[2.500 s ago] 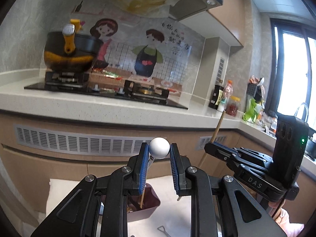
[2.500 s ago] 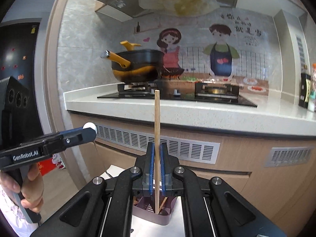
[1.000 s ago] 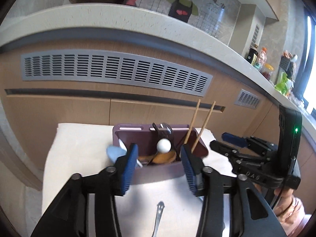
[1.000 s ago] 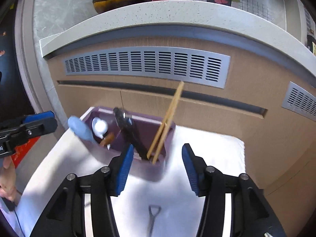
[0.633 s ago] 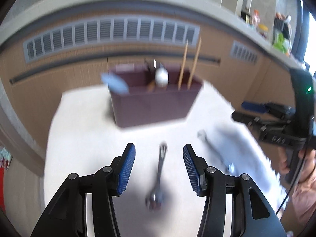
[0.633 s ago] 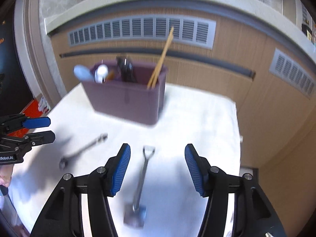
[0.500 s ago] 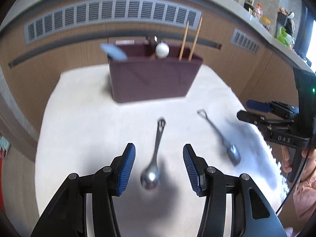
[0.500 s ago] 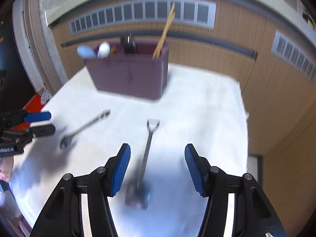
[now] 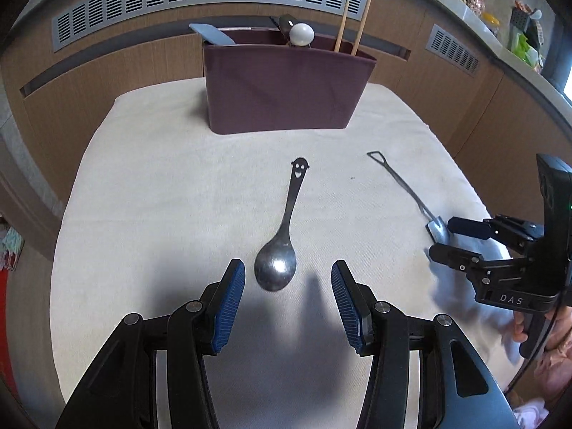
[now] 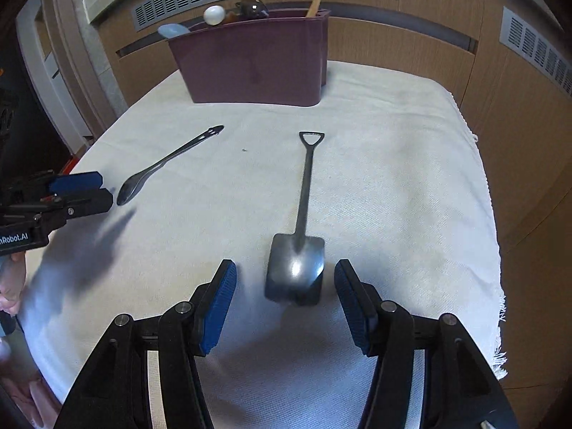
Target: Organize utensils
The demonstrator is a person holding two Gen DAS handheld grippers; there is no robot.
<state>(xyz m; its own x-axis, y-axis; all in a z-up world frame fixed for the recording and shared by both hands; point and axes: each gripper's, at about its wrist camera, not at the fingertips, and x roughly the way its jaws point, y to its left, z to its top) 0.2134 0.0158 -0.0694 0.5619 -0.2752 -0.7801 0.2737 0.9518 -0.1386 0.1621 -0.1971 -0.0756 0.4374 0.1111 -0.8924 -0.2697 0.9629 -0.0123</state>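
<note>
A white cloth [image 9: 153, 193] covered the table where two metal utensils lay loose. At left, the left gripper [image 9: 287, 277] hung released just above the cloth, its blue-padded jaws spread wide on either side of the bowl of a round spoon [image 9: 282, 239], touching neither it nor anything else. The spoon lay flat, bowl nearest the camera, its handle with a smiling-face cutout running toward the far side. Beyond it, at the far edge of the cloth, stood a maroon utensil holder [image 9: 286, 89] already holding a blue-tipped utensil [image 9: 212, 34] at its left end, a white-knobbed one [image 9: 301, 34] in the middle and a pair of wooden chopsticks [image 9: 352, 25] leaning at the right. To the right lay a shovel-shaped spoon [image 10: 302, 221], blade nearest, its loop-ended handle pointing toward the holder. The right gripper [image 10: 284, 277] was likewise released and empty, jaws spread wide with the flat blade between them, clear of both pads. The two spoons lay well apart, both near of the holder.
</note>
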